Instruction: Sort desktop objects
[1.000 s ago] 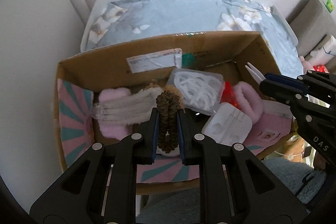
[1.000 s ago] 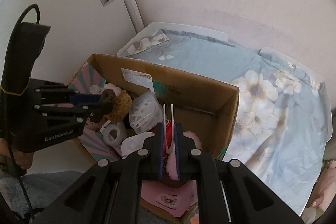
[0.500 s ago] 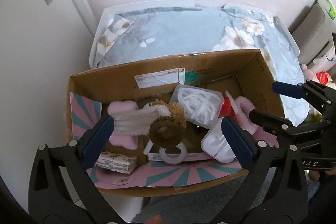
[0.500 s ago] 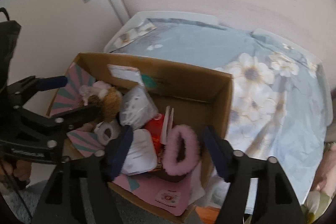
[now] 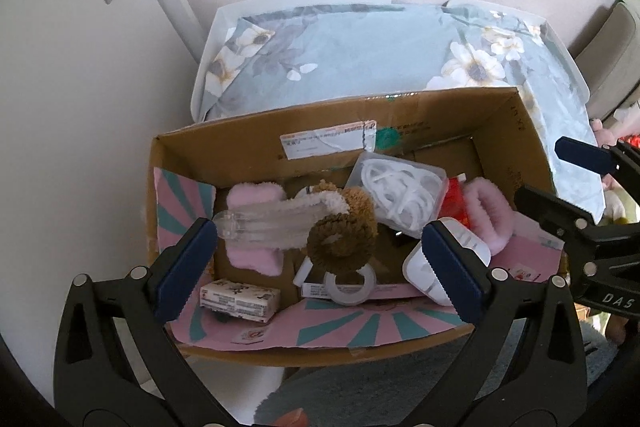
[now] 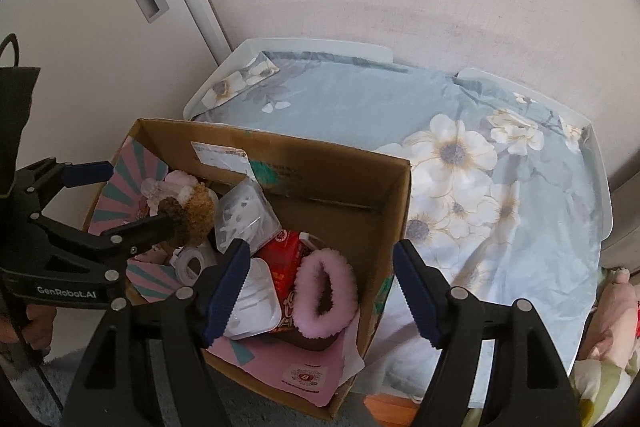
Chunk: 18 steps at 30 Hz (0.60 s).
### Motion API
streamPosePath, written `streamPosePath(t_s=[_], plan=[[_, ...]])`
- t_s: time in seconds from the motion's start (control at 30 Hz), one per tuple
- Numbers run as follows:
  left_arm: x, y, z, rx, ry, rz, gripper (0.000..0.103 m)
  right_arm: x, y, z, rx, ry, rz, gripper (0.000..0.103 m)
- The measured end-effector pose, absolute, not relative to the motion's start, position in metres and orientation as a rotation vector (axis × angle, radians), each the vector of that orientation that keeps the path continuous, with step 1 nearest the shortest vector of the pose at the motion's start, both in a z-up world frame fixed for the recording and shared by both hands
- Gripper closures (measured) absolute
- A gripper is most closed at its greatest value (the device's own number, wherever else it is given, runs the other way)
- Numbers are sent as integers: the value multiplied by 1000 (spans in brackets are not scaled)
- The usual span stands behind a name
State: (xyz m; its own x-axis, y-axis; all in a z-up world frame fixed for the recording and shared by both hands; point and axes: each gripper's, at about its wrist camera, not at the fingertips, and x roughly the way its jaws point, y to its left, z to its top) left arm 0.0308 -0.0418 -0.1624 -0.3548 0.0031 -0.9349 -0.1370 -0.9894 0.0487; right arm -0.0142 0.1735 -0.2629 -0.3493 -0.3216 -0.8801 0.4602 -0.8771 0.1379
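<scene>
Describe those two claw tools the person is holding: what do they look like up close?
Both are matte black plastic tongs with triangular cut-outs and silver rivets. Each finger ends in a dark blue ridged rubber pad. The left tongs carry white "GenRobot.AI" lettering on the side, seen from the right wrist camera, with a black cable looping behind. The right tongs show white letters "DAS" in the left wrist view. No sleeves are visible.

wrist views above, sharing cardboard box (image 5: 500, 131)
</scene>
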Motion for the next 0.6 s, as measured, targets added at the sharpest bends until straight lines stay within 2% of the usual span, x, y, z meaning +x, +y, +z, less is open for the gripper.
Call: streamPosePath(t_s=[0.13,0.27,0.43,0.6], plan=[[30,-39,-153,-1709,196,2530,1,-14,175,-262,1451,175,-2249,33],[26,-36,-139,-1713,314,2614,1,-21,179,-253,1562,104,-2244,33],[17,-39,-110,-1648,284,2640,1,-28,180,-234,1679,228,-2321,33],[7,-36,-74,-1589,343,2721,1,-29,191,-203,1655,283,-2454,33]])
